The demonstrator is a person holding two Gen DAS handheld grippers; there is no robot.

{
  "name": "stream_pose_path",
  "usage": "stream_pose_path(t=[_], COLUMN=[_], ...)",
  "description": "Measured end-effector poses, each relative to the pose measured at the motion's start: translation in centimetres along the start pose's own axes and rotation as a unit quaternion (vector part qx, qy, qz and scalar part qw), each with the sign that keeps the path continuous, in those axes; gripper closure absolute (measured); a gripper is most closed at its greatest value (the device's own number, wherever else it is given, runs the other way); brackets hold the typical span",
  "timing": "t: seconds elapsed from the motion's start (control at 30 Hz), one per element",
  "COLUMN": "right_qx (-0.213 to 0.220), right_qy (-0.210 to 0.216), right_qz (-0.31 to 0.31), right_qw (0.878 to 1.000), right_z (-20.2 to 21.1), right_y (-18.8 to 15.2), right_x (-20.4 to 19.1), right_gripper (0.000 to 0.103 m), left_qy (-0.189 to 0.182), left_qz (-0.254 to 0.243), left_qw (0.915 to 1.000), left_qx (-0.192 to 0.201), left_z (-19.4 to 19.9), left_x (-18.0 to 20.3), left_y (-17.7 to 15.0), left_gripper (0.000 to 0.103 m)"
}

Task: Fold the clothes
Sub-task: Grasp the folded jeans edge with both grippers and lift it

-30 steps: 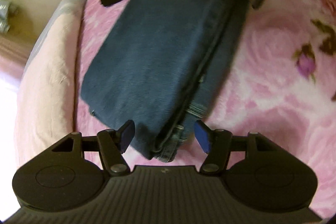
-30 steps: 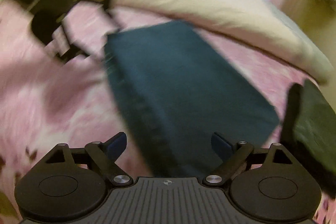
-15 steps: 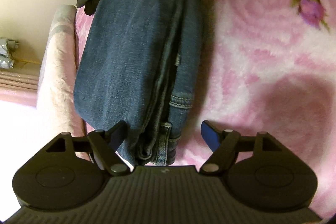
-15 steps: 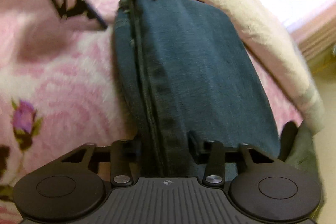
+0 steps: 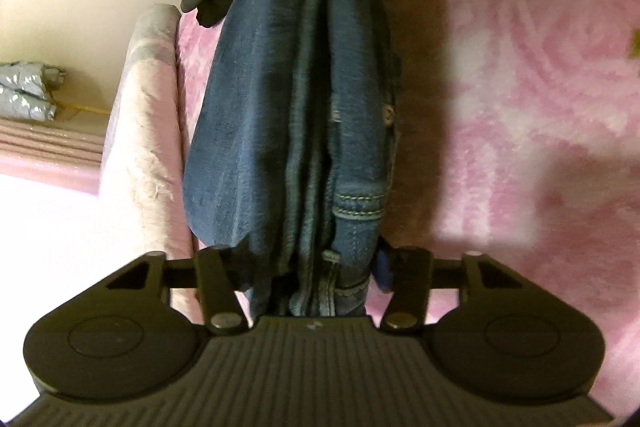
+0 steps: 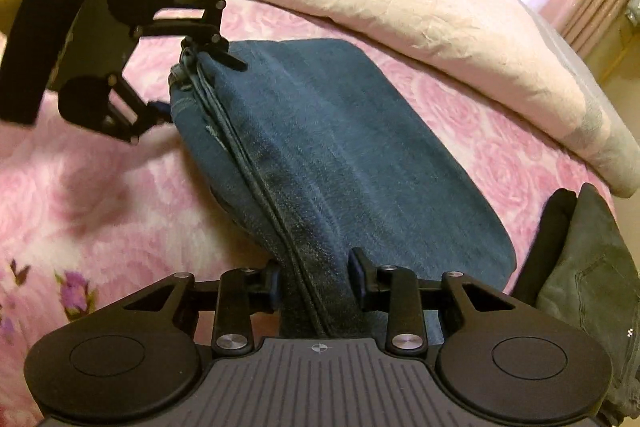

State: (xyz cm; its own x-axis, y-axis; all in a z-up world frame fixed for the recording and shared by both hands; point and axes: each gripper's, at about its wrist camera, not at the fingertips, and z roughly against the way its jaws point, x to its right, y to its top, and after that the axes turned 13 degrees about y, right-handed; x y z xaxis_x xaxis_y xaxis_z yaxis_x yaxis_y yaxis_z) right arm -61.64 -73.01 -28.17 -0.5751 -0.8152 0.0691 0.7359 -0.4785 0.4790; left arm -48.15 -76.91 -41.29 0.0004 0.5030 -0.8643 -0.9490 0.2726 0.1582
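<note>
The folded dark blue denim jeans lie on the pink rose-patterned plush blanket, in the middle of the frame in both wrist views. The left gripper has the thick hemmed end of the jeans between its fingers, and its jaws are closing on this bundle. The right gripper, at the lower centre of its view, pinches the opposite end along the seam, though its jaws are opening slightly. A long pale pink pillow lies beside the jeans. A dark grey folded garment sits at the lower right.
</note>
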Motion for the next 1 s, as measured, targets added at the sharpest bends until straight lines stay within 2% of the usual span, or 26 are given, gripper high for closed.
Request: stream_pose_path(t=[0.03, 0.07, 0.1, 0.2, 0.3, 0.4, 0.5, 0.53, 0.57, 0.63, 0.67, 0.77, 1.0], right_qx=[0.000, 0.000, 0.002, 0.005, -0.009, -0.022, -0.034, -0.038, -0.048, -0.056, -0.056, -0.052, -0.058], right_qy=[-0.012, -0.023, -0.029, -0.049, -0.068, -0.098, -0.109, -0.110, -0.109, -0.105, -0.104, -0.094, -0.090], right_qz=[-0.001, 0.000, 0.006, 0.027, 0.083, 0.107, 0.107, 0.108, 0.115, 0.121, 0.122, 0.103, 0.112], right_qw=[1.000, 1.000, 1.000, 0.998, 0.994, 0.989, 0.988, 0.987, 0.986, 0.985, 0.986, 0.989, 0.988], right_z=[-0.3, -0.5, -0.7, -1.2, -3.2, -5.4, -6.5, -6.6, -6.7, -6.3, -5.9, -4.5, 0.0], right_y=[-0.4, -0.7, -1.2, -2.6, -3.2, -2.9, -2.8, -2.8, -2.8, -3.0, -3.1, -3.1, -2.0], right_x=[-0.4, -0.9, -1.7, -3.9, -6.0, -6.1, -5.2, -5.0, -4.9, -4.6, -4.5, -3.6, -2.7], right_gripper=[0.051, 0.028, 0.022, 0.020, 0.020, 0.020, 0.021, 0.028, 0.047, 0.055, 0.063, 0.071, 0.075], left_qy=[-0.003, -0.007, -0.013, -0.031, -0.045, -0.058, -0.067, -0.071, -0.075, -0.081, -0.086, -0.097, -0.123], left_qz=[0.002, 0.005, 0.006, 0.009, 0.007, 0.007, 0.009, 0.012, 0.015, 0.023, 0.029, 0.047, 0.084], left_qw=[1.0000, 1.0000, 0.9999, 0.9994, 0.9988, 0.9980, 0.9972, 0.9969, 0.9964, 0.9956, 0.9950, 0.9932, 0.9878], left_qx=[-0.001, -0.003, -0.005, -0.011, -0.018, -0.024, -0.031, -0.033, -0.036, -0.040, -0.042, -0.044, -0.047], left_z=[0.1, 0.1, 0.1, -0.2, -0.5, -0.2, -0.2, 0.0, 0.2, 0.8, 1.1, 1.7, 4.4], left_x=[-0.3, -0.5, -0.7, -1.4, -2.2, -2.6, -3.2, -3.3, -3.8, -4.5, -4.9, -6.2, -8.9], left_y=[-0.1, -0.1, -0.1, 0.1, 0.4, 0.7, 0.8, 0.9, 1.2, 1.4, 1.6, 2.3, 4.0], left_gripper=[0.060, 0.061, 0.062, 0.062, 0.063, 0.063, 0.063, 0.063, 0.063, 0.063, 0.063, 0.063, 0.064])
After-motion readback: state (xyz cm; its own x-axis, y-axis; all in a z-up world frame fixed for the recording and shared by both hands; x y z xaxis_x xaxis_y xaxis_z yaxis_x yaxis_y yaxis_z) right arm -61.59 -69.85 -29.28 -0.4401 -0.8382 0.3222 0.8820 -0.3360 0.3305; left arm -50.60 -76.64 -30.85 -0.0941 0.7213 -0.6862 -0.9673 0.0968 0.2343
